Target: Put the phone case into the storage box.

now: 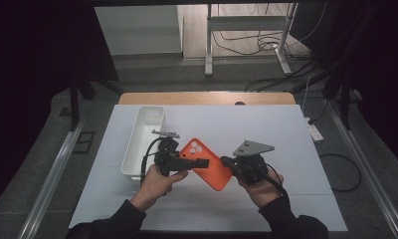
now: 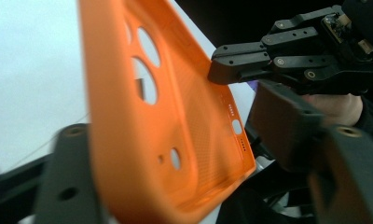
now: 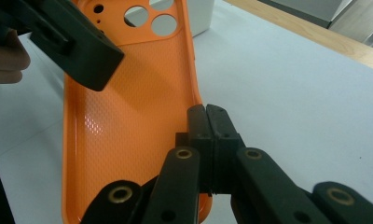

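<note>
An orange phone case is held up over the middle of the white table, gripped from both sides. It is a thin, shallow shell with rounded corners; its inner face carries a fine dotted texture with a slight sheen, seen in the right gripper view, and three round lens holes sit at its far end. The left gripper view shows the case edge-on, with small port cut-outs along one wall and two more small holes near the lens openings.

The left gripper has its black jaws clamped across the case near the lens end, one jaw on each face. The right gripper has its jaws pressed together on the thin side wall of the case at the near right end; the right gripper view shows the two pads meeting over the rim. Both grippers are matte black plastic with brass-coloured pivot pins, and each carries a grey three-cornered plate.

A white rectangular plastic bin with smooth upright walls stands at the left of the table, just beside the left gripper. The right and far parts of the white surface lie open, with a wooden edge along the far side.
</note>
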Action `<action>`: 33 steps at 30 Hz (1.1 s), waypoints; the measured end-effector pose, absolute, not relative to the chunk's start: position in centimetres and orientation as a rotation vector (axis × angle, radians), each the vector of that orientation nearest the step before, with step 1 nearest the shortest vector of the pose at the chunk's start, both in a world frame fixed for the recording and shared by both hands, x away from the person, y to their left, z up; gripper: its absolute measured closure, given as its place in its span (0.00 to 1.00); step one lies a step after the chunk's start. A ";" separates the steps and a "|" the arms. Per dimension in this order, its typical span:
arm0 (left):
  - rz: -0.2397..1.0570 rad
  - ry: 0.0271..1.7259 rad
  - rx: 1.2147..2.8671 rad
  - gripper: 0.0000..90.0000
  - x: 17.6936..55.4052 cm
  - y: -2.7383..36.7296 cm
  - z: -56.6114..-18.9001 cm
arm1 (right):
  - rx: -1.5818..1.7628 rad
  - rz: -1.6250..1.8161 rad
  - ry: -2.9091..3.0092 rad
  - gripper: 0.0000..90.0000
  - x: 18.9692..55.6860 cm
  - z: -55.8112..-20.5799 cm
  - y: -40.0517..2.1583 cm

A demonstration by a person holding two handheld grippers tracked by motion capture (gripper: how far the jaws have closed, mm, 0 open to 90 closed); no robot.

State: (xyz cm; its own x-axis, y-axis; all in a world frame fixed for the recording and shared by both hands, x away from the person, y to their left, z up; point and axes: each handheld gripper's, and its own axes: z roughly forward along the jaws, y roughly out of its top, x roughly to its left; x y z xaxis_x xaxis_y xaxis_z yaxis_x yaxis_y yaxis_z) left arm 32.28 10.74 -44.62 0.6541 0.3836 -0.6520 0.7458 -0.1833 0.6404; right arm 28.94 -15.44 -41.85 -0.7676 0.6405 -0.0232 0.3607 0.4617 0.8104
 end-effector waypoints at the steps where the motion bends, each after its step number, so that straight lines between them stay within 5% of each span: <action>1: -0.431 0.909 1.790 0.49 32.3 10.8 -44.7 | 0.850 1.211 2.389 0.99 28.9 -41.8 -15.5; 12: -0.531 0.957 1.739 0.82 32.5 10.9 -45.3 | 0.841 1.218 2.371 0.99 28.8 -41.8 -15.4; 25: -0.536 0.971 1.743 0.94 32.5 11.2 -45.3 | 0.837 1.243 2.396 0.94 28.8 -42.1 -15.4; 29: -0.518 0.967 1.748 0.94 32.5 11.5 -45.1 | 0.854 1.263 2.414 0.82 28.9 -41.9 -15.7; 33: -0.495 0.950 1.761 0.94 32.4 11.8 -44.9 | 0.888 1.299 2.462 0.59 29.1 -41.8 -16.3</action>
State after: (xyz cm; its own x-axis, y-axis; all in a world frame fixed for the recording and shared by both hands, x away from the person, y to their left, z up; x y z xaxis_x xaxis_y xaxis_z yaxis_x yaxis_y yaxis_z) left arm 32.42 11.76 -44.94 0.6027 0.3673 -0.7084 0.7911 -0.1583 0.5909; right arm 29.07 -16.25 -41.81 -0.7935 0.6029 0.0831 0.4090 0.4272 0.8063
